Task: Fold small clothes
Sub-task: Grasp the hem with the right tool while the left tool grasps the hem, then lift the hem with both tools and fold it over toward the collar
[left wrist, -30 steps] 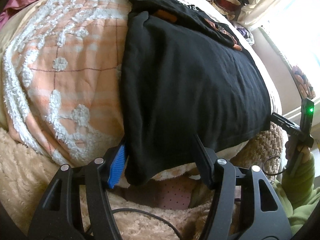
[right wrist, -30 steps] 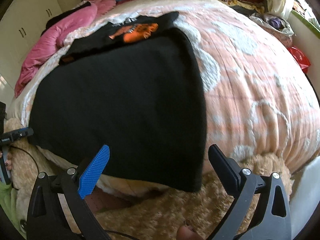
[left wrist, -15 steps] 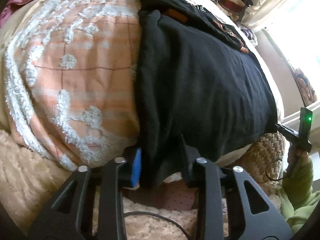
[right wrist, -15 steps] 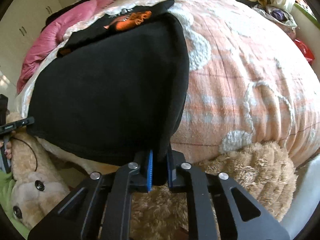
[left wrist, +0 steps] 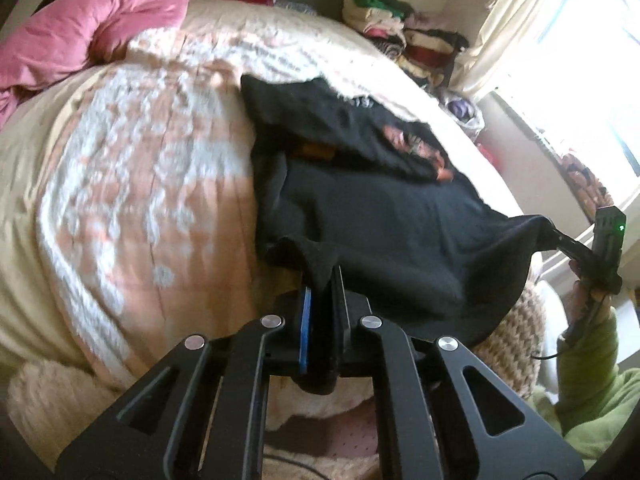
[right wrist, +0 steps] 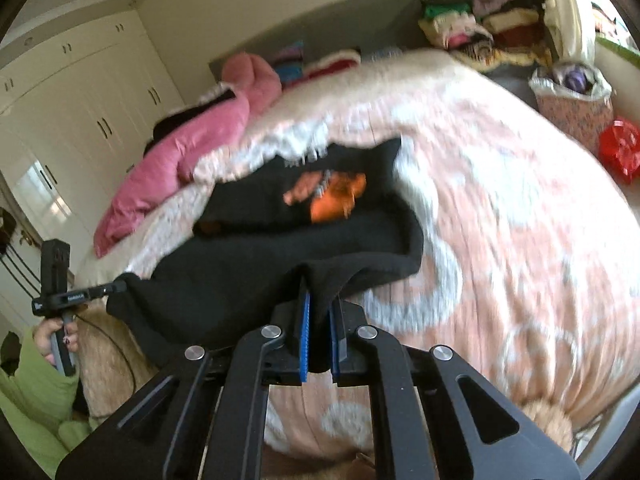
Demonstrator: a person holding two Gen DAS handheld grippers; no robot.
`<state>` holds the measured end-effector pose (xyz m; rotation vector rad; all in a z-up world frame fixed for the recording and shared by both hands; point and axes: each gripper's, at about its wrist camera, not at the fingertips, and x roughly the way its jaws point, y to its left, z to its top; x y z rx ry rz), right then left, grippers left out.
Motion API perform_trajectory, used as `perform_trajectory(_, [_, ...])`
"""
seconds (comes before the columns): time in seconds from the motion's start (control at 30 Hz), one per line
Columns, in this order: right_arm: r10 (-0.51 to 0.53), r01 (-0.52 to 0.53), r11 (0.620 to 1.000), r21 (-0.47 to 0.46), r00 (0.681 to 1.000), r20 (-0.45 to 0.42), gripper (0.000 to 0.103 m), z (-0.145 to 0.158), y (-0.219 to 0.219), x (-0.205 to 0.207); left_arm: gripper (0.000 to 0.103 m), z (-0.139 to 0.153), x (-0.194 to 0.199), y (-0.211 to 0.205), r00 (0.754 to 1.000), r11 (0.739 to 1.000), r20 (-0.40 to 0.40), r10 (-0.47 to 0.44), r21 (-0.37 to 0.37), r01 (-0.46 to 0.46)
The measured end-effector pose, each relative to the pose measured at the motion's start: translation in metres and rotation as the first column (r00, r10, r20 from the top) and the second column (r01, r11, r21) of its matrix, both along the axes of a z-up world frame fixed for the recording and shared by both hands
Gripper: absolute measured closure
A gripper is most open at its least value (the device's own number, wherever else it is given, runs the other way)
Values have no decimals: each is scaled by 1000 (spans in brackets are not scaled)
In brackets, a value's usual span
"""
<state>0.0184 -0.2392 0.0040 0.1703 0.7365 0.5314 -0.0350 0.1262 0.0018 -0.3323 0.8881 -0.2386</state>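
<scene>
Bedroom, bed covered by a peach-and-white blanket (left wrist: 132, 200). A black garment (left wrist: 392, 216) lies across it, its near hem lifted off the blanket. Left gripper (left wrist: 322, 280) and right gripper (right wrist: 320, 292) are each clamped on one near corner, having just closed on cloth. The hem runs side to side between them; the far, printed end lies ahead, so the fold likely carries forward.

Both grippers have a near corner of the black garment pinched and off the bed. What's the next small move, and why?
Probably carry both corners forward together, over toward the orange print, then lower them. The left gripper and right gripper are each shut on a near corner of the black garment, its near edge hangs lifted between them, and the far part lies flat on the bedspread, ready for a fold in half.
</scene>
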Motion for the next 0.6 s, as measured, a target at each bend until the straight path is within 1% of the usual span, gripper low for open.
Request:
perform_trajectory(0.1, [-21,21,1000,12,999,43,96,14,0,7,100,11,9,1,999,1000,36,11,-3,-11])
perform_trajectory(0.2, [-50,48,999,25,996,75,96,27,0,19,100,25,16,1,995,999,93,24,21,-27])
perform_trajectory(0.43, [-133,129,991,38,983,129,96,46,-7,40,100,52,42,14,983,998,176,55,9,-57])
perform_trajectory(0.6, [-166,163,986,31,973,159,97,54,-3,54,100,70,64,18,969,997,235,71,-12,-70])
